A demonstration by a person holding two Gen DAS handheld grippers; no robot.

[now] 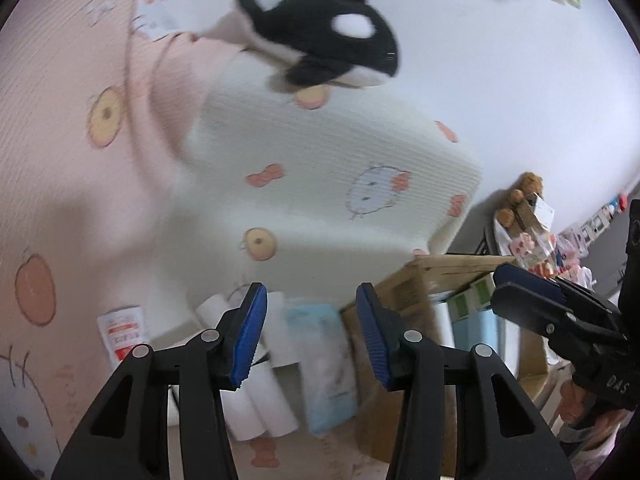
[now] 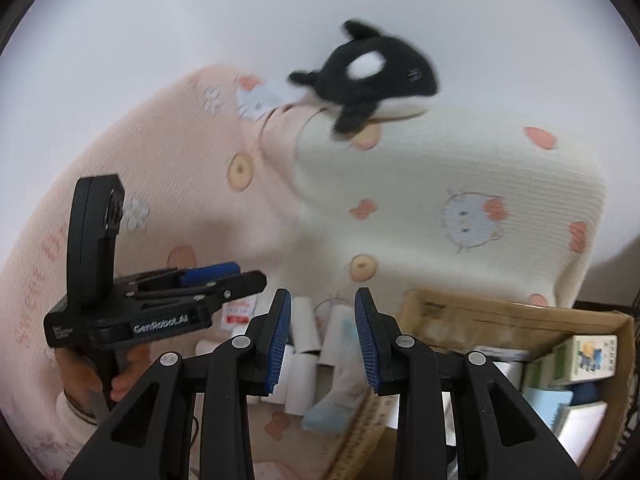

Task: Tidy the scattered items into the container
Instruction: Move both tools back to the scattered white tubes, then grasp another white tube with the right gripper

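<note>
Both tongs point down at a bed spread with printed covers. The left tongs [image 1: 310,296] are spread, with nothing between their blue pads [image 1: 250,336]. The right tongs [image 2: 322,300] stand narrower, but a gap shows between their pads [image 2: 278,340] and they pinch nothing. A hand [image 2: 92,380] holds the left tongs' grip, and each pair shows at the edge of the other's view.

An orca plush toy [image 1: 328,28] lies well beyond both sets of tips, up and slightly right of them. It rests where a pink cat-print blanket [image 1: 60,180] meets a cream cat-print pillow [image 1: 320,168]. Its tail lies towards the pink side and its nose towards the cream side.

Just past the tips of both tongs is a cluster of white paper rolls [image 1: 256,392]. A pale blue packet [image 1: 320,340] lies against them, leaning at the near wall of a cardboard box [image 1: 460,264]. The box sits to the right of both tongs and is open at the top. Seen from the right tongs, it holds green-and-white cartons [image 2: 588,356] and other packets, though blur hides their labels. A red-and-white sachet [image 1: 124,336] lies left of the left tongs' tips, on the pink blanket. Far to the right, beyond the box, a brown teddy bear [image 1: 520,196] sits among small toys.
</note>
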